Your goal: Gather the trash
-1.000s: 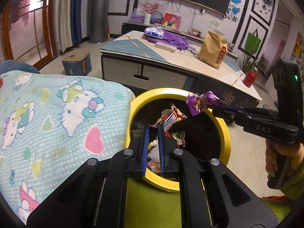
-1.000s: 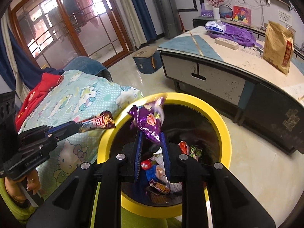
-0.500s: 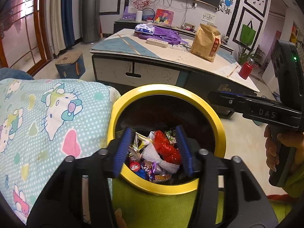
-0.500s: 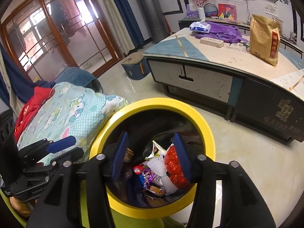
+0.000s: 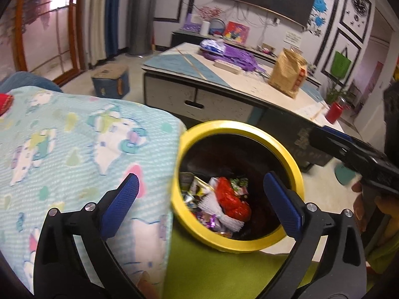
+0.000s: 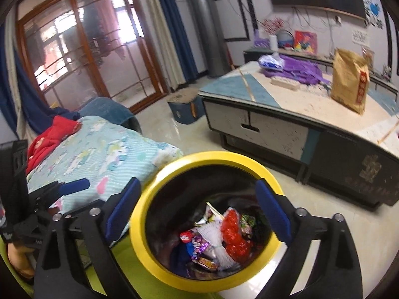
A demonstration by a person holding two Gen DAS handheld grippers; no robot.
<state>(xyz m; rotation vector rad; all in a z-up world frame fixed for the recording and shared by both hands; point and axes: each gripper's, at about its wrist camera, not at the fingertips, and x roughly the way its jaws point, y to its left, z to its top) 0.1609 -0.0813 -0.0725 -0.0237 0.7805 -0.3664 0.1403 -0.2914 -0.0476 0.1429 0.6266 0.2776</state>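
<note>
A round bin with a yellow rim stands just below both grippers. Inside it lie several wrappers, among them a red one and a white pleated one. My left gripper hangs over the bin's left edge; its jaws are opening, wide apart, with nothing between them. My right gripper is above the bin's mouth, jaws also opening and bare. The right gripper's fingers show from the side at the right of the left wrist view, held by a hand.
A light blue cartoon-print blanket lies against the bin's left side, with a red garment behind it. A low table carries a brown paper bag. A blue box sits on the floor. Green fabric lies below.
Both grippers opened wide. The brown bar wrapper left my left gripper and the purple wrapper left my right gripper; neither is held now. Both views shifted slightly.
</note>
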